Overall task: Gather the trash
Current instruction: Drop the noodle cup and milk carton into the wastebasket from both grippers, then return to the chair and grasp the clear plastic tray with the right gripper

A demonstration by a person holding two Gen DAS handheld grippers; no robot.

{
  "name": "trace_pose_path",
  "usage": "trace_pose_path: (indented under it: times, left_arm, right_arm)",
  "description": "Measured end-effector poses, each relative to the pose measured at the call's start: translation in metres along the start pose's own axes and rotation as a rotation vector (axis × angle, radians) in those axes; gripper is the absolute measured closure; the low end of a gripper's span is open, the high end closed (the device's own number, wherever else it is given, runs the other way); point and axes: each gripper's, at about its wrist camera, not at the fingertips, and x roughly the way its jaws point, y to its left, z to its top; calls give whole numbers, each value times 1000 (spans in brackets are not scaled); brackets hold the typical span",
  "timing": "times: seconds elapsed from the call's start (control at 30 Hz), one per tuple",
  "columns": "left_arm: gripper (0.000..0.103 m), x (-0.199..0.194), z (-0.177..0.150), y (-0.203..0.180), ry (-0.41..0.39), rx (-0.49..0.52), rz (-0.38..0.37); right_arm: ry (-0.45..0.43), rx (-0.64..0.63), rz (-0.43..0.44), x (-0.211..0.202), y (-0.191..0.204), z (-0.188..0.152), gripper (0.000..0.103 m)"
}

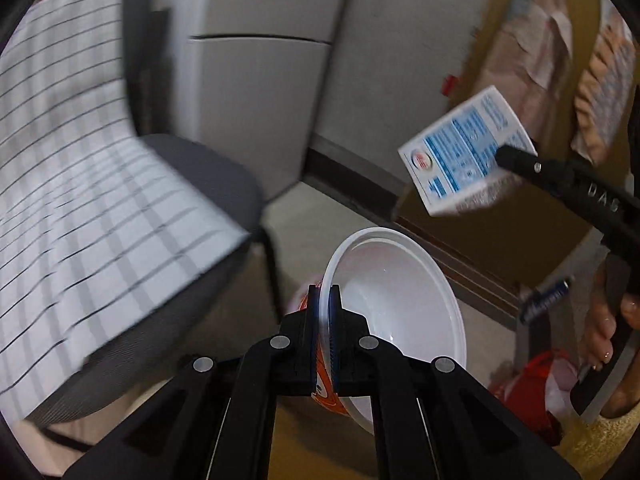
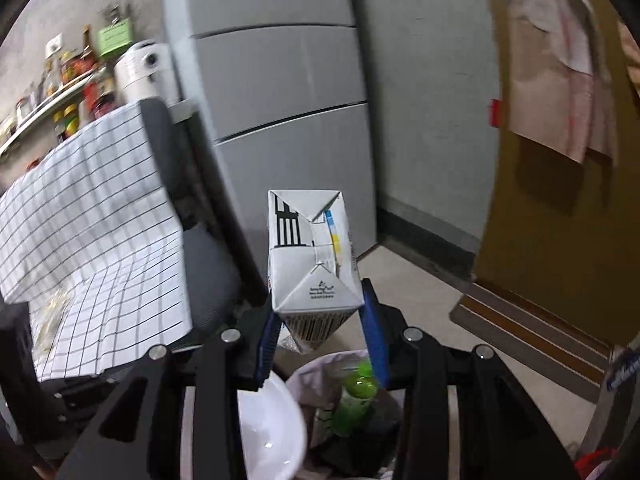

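The left claw [image 1: 324,300] is clamping the rim of a white plastic bowl [image 1: 400,292] — one pad is sitting inside the wall, the other outside against the orange printed exterior. The bowl is tilting on its side, with the open mouth facing right in the left wrist view, and is hanging above the pale floor [image 1: 304,224].

The right claw [image 2: 320,320] is gripping a white drink carton [image 2: 310,264] between its blue pads [image 2: 268,336], partly spread to the width of the carton. The carton is pointing forward along the fingers, folded end toward the camera. In the left wrist view the same carton is showing its blue printed side at the upper right, with one black finger lying across it.

Below the right claw a bin [image 2: 316,368] with a pale liner is standing on the floor; a green bottle [image 2: 356,396] is lying inside it. The bowl's white rim is showing at the lower left of the bin, just beside it.

A chair [image 1: 208,176] draped with a checked cloth [image 1: 80,160] is standing to the left. A grey refrigerator [image 2: 280,120] is standing behind it against the wall. A brown door [image 2: 560,240] is filling the right side.
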Motion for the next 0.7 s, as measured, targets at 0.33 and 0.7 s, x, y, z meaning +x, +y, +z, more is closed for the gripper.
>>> trace_pose_path:
  times: [0.33,0.7]
  left_arm:
    - [37,38,7,-4,36,-7,20]
    - [37,-26,-6,69,-59,-106,242]
  right_arm:
    - [40,16,-42,6,-35,-14,65]
    - [243,-33,-111,45,-12,-44,45]
